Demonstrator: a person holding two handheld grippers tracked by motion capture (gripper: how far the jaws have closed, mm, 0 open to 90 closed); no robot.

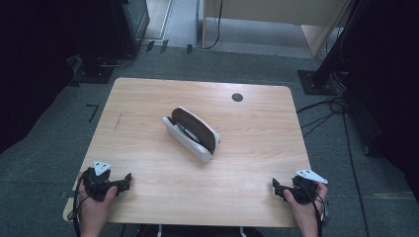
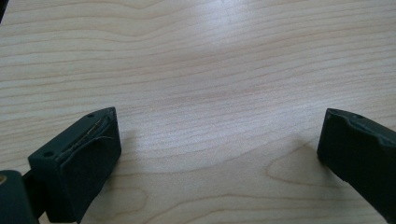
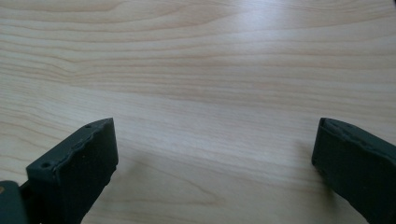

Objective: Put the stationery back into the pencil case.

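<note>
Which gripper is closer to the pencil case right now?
Left, slightly. The left gripper sits near-left of the pencil case; the right gripper sits near-right, a bit farther.

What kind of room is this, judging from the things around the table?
Probably a lab or workshop set up for recording, not a home. A light wooden table stands on grey carpet tiles, black cables trail over the floor, and dark equipment stands surround it. A person holds a claw in each hand.
</note>
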